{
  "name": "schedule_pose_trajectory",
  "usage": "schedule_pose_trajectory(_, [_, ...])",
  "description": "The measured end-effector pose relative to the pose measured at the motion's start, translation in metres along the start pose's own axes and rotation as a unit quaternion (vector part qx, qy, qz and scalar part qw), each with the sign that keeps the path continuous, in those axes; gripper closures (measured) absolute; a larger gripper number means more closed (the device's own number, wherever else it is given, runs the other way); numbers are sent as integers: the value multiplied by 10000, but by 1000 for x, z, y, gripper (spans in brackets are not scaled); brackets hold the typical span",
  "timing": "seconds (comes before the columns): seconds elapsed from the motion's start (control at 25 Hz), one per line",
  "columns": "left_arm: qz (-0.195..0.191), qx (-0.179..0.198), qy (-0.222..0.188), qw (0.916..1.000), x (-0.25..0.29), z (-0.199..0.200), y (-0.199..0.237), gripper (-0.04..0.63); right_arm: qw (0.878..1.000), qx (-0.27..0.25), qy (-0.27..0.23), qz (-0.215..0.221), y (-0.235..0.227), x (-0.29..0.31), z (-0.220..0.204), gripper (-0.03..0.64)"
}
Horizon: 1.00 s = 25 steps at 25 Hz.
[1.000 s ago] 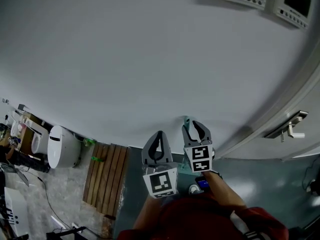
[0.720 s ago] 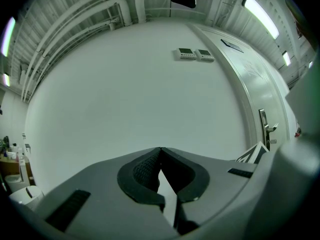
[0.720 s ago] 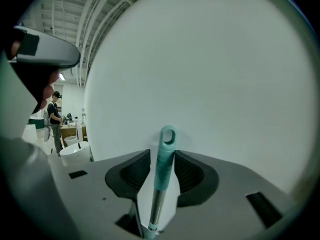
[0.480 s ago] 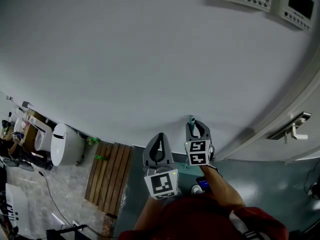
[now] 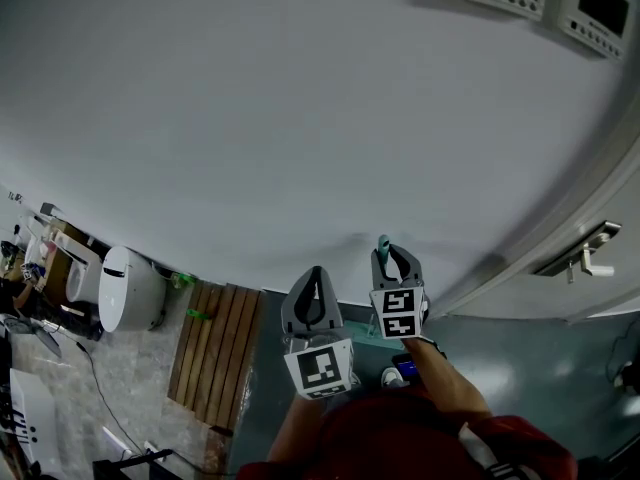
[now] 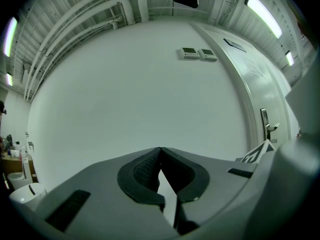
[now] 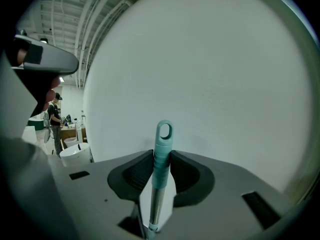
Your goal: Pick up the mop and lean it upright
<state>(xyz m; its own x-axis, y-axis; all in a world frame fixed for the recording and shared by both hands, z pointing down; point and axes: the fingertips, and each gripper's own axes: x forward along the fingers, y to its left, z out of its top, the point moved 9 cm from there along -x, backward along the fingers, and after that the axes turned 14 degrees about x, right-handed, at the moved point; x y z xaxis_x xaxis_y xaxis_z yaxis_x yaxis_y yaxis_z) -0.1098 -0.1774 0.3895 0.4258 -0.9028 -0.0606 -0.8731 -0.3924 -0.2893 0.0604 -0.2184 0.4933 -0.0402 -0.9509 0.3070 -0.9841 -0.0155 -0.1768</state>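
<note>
Our right claw (image 7: 161, 156) is gripping the mop handle (image 7: 159, 176) near its top. Both dark pads are pressing on the teal grip, and the jaws have just been closing onto it. The handle is standing upright between the pads, with its looped teal end poking above them. The pale wall (image 7: 215, 74) is rising close behind, though we cannot tell whether the handle is touching it. Our left claw (image 6: 160, 151) is holding nothing, its jaws meeting at the tips. From the head view we are looking down on the left claw just beside the right one, both held near the wall. Down to the left a wooden slatted board (image 5: 215, 353) is lying on the floor, with a white rounded bin (image 5: 130, 290) near it. A door handle (image 5: 585, 248) is showing at the right.
</note>
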Motion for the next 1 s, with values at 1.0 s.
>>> schedule_pose_trajectory(1.0, [-73,-50,26,10000,10,-11,-1,583,9974,-282,-263,609,11,-64,-21,502])
